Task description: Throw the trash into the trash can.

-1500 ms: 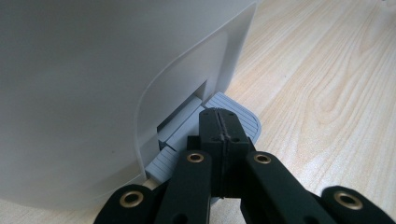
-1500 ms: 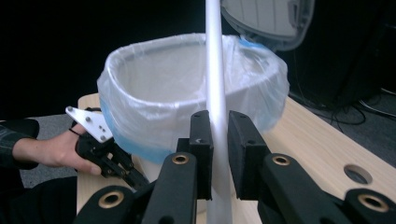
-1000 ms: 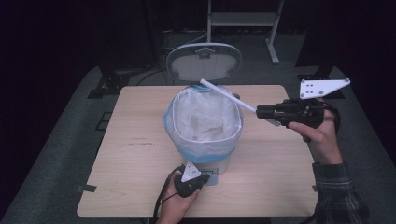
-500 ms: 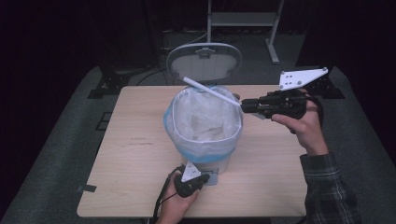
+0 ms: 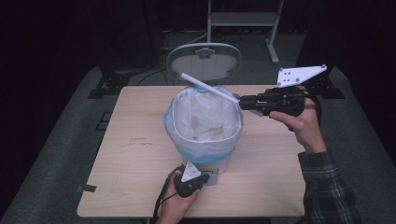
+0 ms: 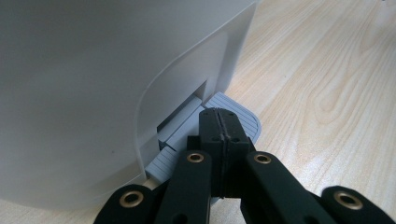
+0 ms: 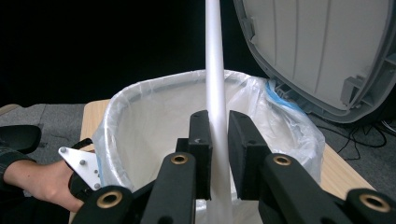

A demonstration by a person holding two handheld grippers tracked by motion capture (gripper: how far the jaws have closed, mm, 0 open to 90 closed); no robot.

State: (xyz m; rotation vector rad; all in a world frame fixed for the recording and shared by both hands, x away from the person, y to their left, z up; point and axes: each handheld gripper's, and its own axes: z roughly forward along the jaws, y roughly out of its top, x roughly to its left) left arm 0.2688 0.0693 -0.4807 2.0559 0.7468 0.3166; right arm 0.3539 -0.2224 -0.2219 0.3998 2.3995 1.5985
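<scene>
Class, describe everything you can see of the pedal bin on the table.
The pedal bin is pale grey, seemingly plastic, and stands upright near the middle of the wooden table. Its oval lid is raised at the back. A translucent white liner with a blue edge folds over the rim. The ribbed grey pedal at its base lies under the shut jaws of the left gripper. A white rod, gripped by the right gripper, slants above the opening.

No text, label, brand, number or sign can be read anywhere. The bin's grey lid, up and to the right of the right hand-held gripper, is blank, as are the liner bag and the counter.
</scene>
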